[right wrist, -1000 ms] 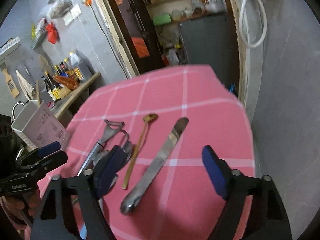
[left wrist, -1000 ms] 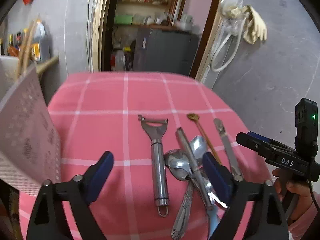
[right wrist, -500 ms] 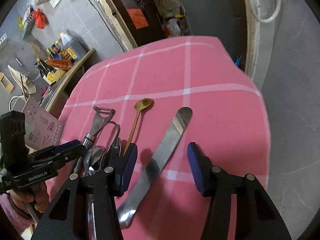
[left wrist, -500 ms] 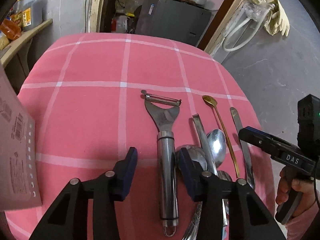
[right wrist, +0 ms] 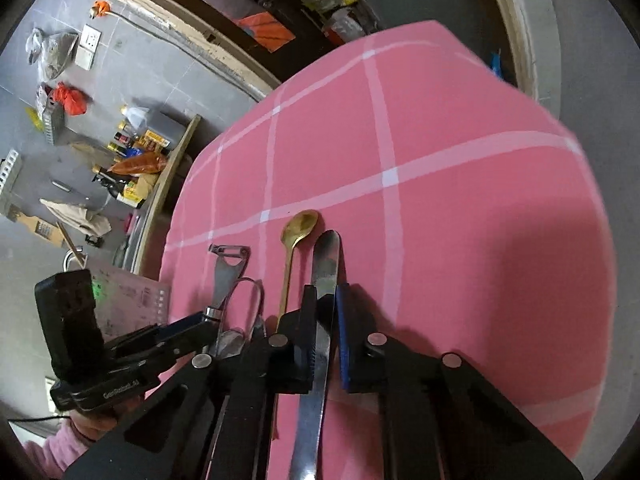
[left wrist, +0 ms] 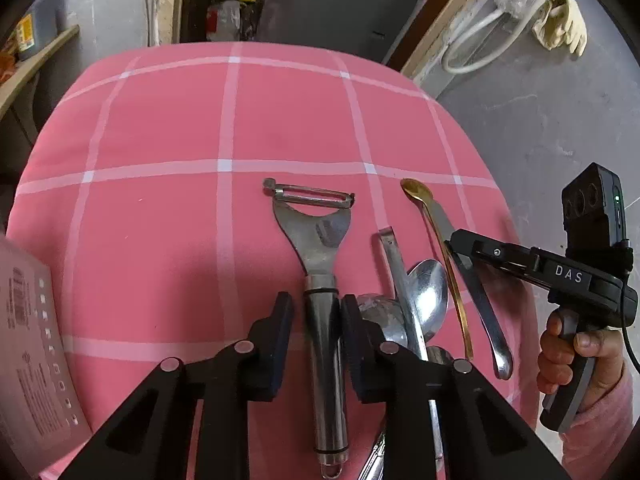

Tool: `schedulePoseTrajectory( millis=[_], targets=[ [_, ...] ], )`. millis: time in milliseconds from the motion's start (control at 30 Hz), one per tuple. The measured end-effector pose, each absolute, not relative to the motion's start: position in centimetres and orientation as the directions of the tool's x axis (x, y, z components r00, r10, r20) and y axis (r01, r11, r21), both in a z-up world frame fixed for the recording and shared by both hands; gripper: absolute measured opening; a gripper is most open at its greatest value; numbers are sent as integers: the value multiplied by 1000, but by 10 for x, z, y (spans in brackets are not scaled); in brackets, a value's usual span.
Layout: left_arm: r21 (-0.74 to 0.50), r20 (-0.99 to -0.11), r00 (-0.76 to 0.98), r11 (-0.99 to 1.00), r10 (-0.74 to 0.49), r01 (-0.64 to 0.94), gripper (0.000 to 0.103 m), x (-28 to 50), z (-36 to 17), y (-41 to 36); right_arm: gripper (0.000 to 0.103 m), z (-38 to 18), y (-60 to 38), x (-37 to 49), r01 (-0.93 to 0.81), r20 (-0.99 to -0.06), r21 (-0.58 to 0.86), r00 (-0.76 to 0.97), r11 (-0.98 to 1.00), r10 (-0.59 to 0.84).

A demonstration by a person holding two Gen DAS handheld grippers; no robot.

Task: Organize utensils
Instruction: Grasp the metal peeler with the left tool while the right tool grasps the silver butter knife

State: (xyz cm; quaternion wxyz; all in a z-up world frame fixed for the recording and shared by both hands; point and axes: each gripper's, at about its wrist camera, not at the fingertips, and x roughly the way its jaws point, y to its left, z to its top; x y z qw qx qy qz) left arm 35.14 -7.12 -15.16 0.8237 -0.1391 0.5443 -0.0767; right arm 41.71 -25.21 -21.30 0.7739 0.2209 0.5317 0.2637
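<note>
A steel peeler [left wrist: 316, 248] lies on the pink checked tablecloth [left wrist: 160, 128]. My left gripper [left wrist: 316, 316] is closed around its round handle. To its right lie steel spoons [left wrist: 428, 296], a flat steel utensil [left wrist: 396, 264], a thin gold spoon [left wrist: 416, 192] and a butter knife [left wrist: 486, 316]. In the right wrist view my right gripper [right wrist: 325, 320] is closed on the butter knife [right wrist: 326, 268], with the gold spoon [right wrist: 298, 228] and the peeler [right wrist: 226, 268] to its left. The right gripper also shows at the right of the left wrist view [left wrist: 460, 248].
A white perforated holder [left wrist: 28, 332] stands at the table's left edge, seen also in the right wrist view [right wrist: 132, 300]. A shelf with bottles [right wrist: 136, 160] is beyond the table's left side. The table's right edge drops to a grey floor [left wrist: 540, 120].
Both grippers have come down and narrowed from wide open: the left onto the peeler's handle, the right onto the butter knife.
</note>
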Motion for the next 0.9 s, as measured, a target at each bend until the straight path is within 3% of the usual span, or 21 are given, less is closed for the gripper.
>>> schedulePoseTrajectory(
  millis=[200,767,900],
  targets=[
    [-302,-907,315,953,-279,-25,18,371,-150,-78,8,-214,-230,425,-206,-732,611,219,764,645],
    [-390,-885,320,913,-337,-117,17,337,-156,-66,15,-197,-214,427,-351,-863,438,95,828,496],
    [-404,-880,324,906,-348,-124,17,330,-156,-65,10,-193,-214,426,-356,-881,402,100,844,462]
  ],
)
